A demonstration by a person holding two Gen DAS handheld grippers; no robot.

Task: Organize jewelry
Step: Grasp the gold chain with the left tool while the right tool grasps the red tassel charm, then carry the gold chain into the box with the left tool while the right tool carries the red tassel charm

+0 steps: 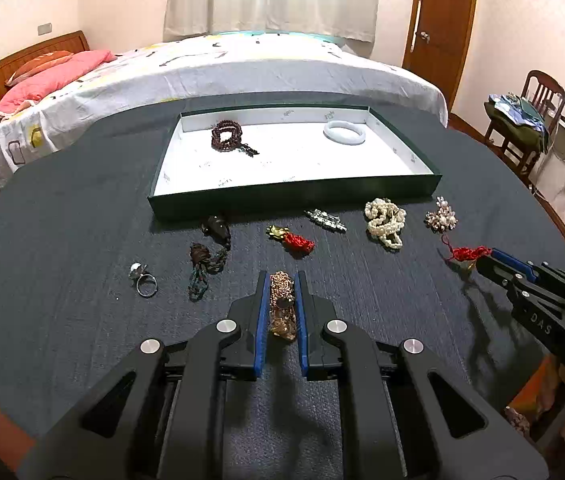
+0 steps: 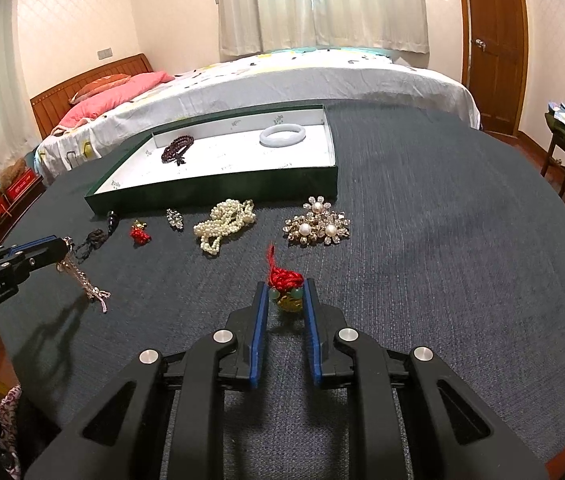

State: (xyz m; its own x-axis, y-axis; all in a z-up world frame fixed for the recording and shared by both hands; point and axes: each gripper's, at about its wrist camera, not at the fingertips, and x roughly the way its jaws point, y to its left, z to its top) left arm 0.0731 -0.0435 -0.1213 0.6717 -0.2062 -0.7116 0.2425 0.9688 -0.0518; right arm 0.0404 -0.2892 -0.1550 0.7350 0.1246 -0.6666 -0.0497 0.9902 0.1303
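In the left wrist view my left gripper [image 1: 282,276] is shut on a gold chain bracelet [image 1: 282,304]. In the right wrist view the gold chain [image 2: 82,280] dangles from the left gripper [image 2: 58,246] over the dark cloth. My right gripper [image 2: 285,286] is shut on a red knot charm [image 2: 284,280] with a gold and green piece, low over the cloth. The right gripper [image 1: 482,264] also shows at the right of the left wrist view. Behind stands a green tray [image 1: 290,196] with a white floor, holding a dark bead bracelet [image 1: 226,138] and a white bangle [image 1: 344,131].
Loose on the cloth before the tray lie a ring [image 1: 144,278], a dark tassel pendant [image 1: 206,256], another red charm [image 1: 294,240], a crystal clip [image 1: 325,220], a pearl necklace [image 1: 386,222] and a pearl brooch [image 2: 316,226]. A bed [image 1: 242,68] stands behind, a chair [image 1: 530,128] at right.
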